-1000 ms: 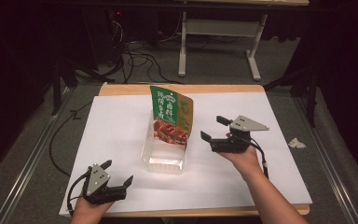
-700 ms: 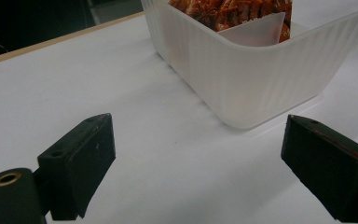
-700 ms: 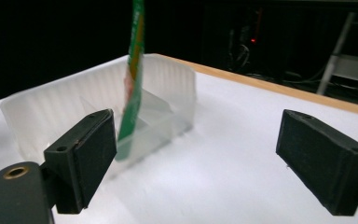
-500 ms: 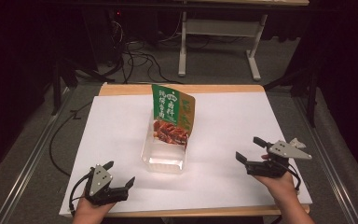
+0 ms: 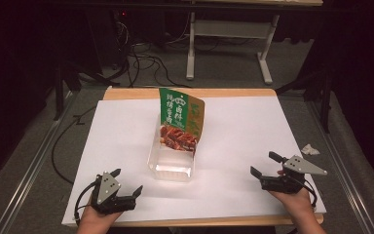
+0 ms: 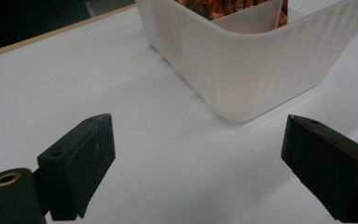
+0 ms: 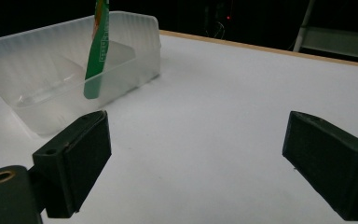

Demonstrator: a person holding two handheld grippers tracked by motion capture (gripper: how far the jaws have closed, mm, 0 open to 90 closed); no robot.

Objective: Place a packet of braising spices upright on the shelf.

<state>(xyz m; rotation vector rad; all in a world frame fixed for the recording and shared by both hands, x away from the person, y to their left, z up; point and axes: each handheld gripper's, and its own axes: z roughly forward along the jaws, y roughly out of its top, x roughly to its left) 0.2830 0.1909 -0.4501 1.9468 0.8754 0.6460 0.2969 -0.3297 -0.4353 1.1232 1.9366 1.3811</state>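
Here, a white table (image 5: 253, 141) is seen, covered edge to edge save for a wooden strip at the far side. At about its middle a clear plastic tub (image 5: 171, 163) is set, taken as the landmark. A green food pouch (image 5: 180, 122) is stood upright in the tub, leaned against its far wall; a picture of red-brown food is printed on the lower face. The left gripper (image 5: 126, 190) is held near the tub's near-left corner, apart from it, jaws spread wide, nothing between them. The right gripper (image 5: 262, 165) is held well to the right of the tub, low over the table; its jaws have just been opening and are parted, nothing gripped.
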